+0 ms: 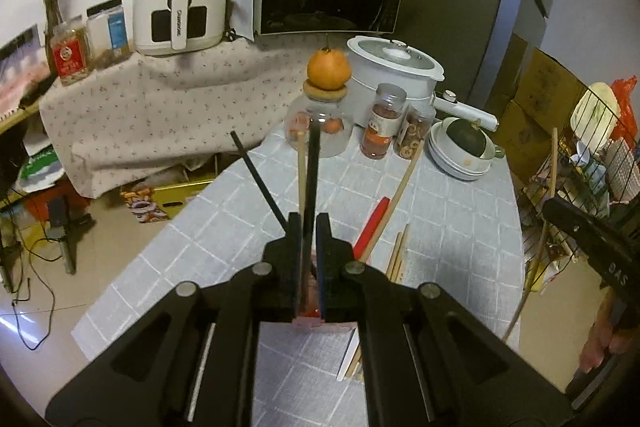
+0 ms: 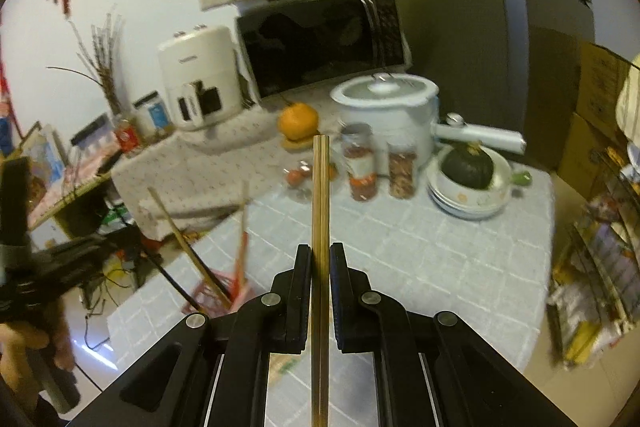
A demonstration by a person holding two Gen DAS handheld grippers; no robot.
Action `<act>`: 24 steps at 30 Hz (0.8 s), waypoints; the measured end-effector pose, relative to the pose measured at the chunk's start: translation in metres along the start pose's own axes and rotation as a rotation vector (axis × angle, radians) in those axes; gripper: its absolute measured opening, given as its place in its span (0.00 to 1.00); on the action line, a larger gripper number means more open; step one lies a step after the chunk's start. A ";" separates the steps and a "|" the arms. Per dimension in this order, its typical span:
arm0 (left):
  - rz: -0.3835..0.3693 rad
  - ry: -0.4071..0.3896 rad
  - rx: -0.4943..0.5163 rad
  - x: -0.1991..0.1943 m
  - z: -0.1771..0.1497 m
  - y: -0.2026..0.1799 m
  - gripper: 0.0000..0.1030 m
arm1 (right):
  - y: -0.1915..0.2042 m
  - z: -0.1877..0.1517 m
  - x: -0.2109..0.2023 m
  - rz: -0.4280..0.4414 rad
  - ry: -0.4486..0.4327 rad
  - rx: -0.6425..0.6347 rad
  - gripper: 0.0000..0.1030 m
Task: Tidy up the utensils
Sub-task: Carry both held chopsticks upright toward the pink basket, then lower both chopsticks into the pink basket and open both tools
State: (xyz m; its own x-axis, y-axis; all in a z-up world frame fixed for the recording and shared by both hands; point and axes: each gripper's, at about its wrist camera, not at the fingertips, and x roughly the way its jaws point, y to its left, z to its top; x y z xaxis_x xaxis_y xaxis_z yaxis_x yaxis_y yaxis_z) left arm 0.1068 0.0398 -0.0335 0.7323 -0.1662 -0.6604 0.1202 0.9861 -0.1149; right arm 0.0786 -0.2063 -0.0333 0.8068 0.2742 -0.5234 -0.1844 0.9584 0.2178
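Observation:
My left gripper (image 1: 309, 223) is shut on a black chopstick (image 1: 313, 167) that points up and away. It hangs right over a red utensil holder (image 2: 216, 289), of which only a corner (image 1: 308, 317) shows beneath the jaws in the left wrist view. Another black chopstick (image 1: 258, 179), a wooden one (image 1: 301, 171) and a red-handled utensil (image 1: 374, 225) lean out of the holder. My right gripper (image 2: 320, 251) is shut on a pair of wooden chopsticks (image 2: 321, 195), held above the table to the right of the holder. More wooden chopsticks (image 1: 400, 251) lie on the table.
The checked grey tablecloth (image 1: 452, 211) carries a glass jar topped by an orange (image 1: 329, 69), two spice jars (image 1: 384, 123), a white pot (image 1: 394, 67) and stacked bowls with a dark squash (image 1: 466, 139). A wire rack (image 1: 592, 155) stands at the right; the floor drops off left.

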 end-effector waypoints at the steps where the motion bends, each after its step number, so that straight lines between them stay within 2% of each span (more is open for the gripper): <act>1: -0.005 0.000 -0.006 -0.001 0.000 0.001 0.07 | 0.005 0.000 0.001 0.009 -0.016 -0.007 0.09; 2: -0.011 0.002 -0.011 -0.002 0.001 0.001 0.12 | 0.009 0.000 0.001 0.017 -0.029 -0.011 0.09; 4: -0.047 -0.003 -0.021 -0.009 0.002 0.001 0.29 | 0.018 0.001 0.003 0.037 -0.058 -0.017 0.09; 5: -0.053 -0.005 -0.024 -0.011 0.002 0.002 0.42 | 0.024 0.002 0.005 0.053 -0.073 -0.017 0.09; 6: -0.058 -0.012 -0.026 -0.016 0.003 0.002 0.51 | 0.028 0.003 0.007 0.061 -0.083 -0.017 0.09; 9: -0.058 -0.023 -0.029 -0.029 0.003 0.005 0.62 | 0.042 0.006 0.015 0.067 -0.118 -0.024 0.09; 12: -0.019 0.003 -0.058 -0.033 0.002 0.016 0.65 | 0.055 0.010 0.023 0.061 -0.165 -0.023 0.09; 15: 0.039 0.064 -0.104 -0.029 -0.003 0.032 0.65 | 0.067 0.017 0.030 0.044 -0.223 -0.002 0.09; 19: 0.047 0.133 -0.164 -0.020 -0.011 0.053 0.65 | 0.079 0.020 0.047 0.020 -0.255 0.049 0.09; 24: 0.072 0.158 -0.185 -0.020 -0.017 0.067 0.65 | 0.090 0.016 0.071 -0.051 -0.270 0.051 0.09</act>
State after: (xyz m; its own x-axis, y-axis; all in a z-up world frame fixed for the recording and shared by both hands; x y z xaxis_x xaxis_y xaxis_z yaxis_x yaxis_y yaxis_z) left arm 0.0884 0.1096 -0.0407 0.6193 -0.1090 -0.7775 -0.0633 0.9802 -0.1878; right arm 0.1281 -0.1016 -0.0375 0.9359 0.1877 -0.2981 -0.1164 0.9634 0.2413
